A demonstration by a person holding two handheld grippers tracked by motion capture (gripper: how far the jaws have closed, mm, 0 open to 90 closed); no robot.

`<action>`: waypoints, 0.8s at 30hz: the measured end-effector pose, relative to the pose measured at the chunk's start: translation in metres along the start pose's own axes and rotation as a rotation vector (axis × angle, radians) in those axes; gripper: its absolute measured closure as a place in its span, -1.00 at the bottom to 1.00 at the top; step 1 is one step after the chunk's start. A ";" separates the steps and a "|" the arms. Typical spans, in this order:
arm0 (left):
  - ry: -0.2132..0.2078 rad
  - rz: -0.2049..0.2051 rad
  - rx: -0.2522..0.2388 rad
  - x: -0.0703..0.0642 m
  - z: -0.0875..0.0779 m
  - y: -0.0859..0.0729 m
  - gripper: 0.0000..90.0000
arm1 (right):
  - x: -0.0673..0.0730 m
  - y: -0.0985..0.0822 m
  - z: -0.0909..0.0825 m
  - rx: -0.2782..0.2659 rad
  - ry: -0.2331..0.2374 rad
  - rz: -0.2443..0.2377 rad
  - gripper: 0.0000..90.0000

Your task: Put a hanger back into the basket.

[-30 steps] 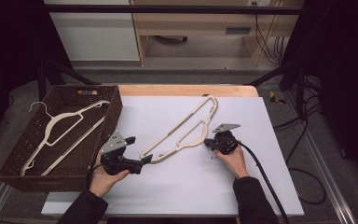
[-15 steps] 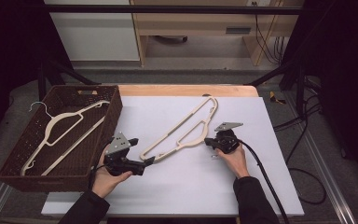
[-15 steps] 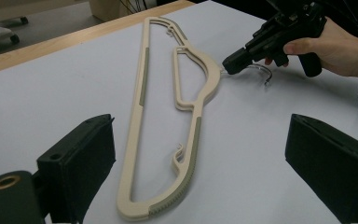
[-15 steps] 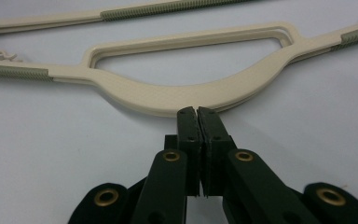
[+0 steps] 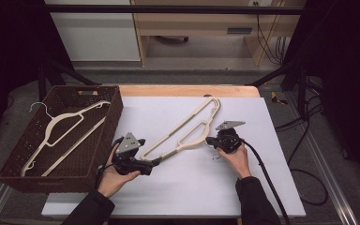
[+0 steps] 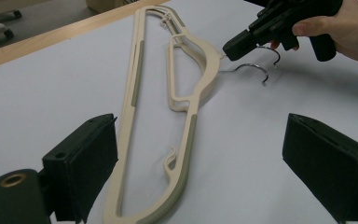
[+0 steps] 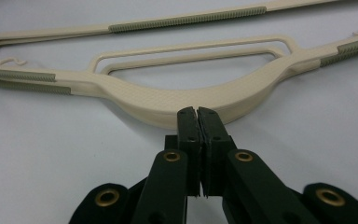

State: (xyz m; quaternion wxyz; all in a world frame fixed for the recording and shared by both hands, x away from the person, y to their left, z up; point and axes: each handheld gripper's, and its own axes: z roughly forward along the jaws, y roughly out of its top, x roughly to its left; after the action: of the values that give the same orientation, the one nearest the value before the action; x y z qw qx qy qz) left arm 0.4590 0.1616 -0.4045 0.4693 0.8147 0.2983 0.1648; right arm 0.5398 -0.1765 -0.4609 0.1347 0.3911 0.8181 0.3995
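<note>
Changed within the last second: left hand-held gripper (image 5: pixel 155 161) brought a little closer to the lower end of the cream plastic clothes hanger (image 5: pixel 183 131), with its jaws wide apart. In the left gripper view (image 6: pixel 205 158), the near tip of that hanger (image 6: pixel 135 116) lies between the two black jaws, touched by neither.

Unchanged: right hand-held gripper (image 5: pixel 210 139) kept at the middle of the hanger, at the neck where the metal hook (image 6: pixel 254 70) comes out, jaws pressed together (image 7: pixel 198 114). Hanger itself in the same place: flat and diagonal on the white bench (image 5: pixel 262 187), one end towards the far edge, the other just beside the dark brown woven basket (image 5: pixel 9 164).

Meaning for the work, as a judgement: appears to be the approach for a two-point hold, one end and the neck, before lifting the hanger over to the basket, where a second cream hanger (image 5: pixel 61 126) already lies. Closing on the near end not yet done.

Hard to make out:
- Cannot tell whether the shut right jaws really pinch the hook wire; covered by the jaws themselves in the right gripper view.
- In the left gripper view, two curved wire shapes near the right hand-held gripper (image 6: pixel 230 46); perhaps one hook and a second one, perhaps two hangers stacked. Doubled edges of the hanger (image 7: pixel 168 100) hint at this, but not certain.
- Far corner of the basket dim in the high view.
</note>
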 end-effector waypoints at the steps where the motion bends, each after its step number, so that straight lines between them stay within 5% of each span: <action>1: -0.001 0.003 0.002 -0.001 0.003 0.003 -0.77 | 0.002 0.001 -0.001 0.006 -0.007 0.005 0.98; 10: -0.016 0.032 0.035 -0.010 0.037 0.027 -0.75 | 0.004 0.005 -0.005 -0.002 -0.020 -0.011 0.98; 24: -0.029 0.073 0.134 -0.014 0.099 0.039 -0.63 | 0.006 0.011 -0.015 -0.004 -0.040 -0.026 0.98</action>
State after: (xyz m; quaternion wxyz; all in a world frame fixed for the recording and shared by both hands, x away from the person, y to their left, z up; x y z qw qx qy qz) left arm 0.5158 0.0719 -0.4210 0.4117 0.8568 0.2717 0.1499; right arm 0.5340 -0.1764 -0.4422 0.1571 0.3880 0.8196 0.3912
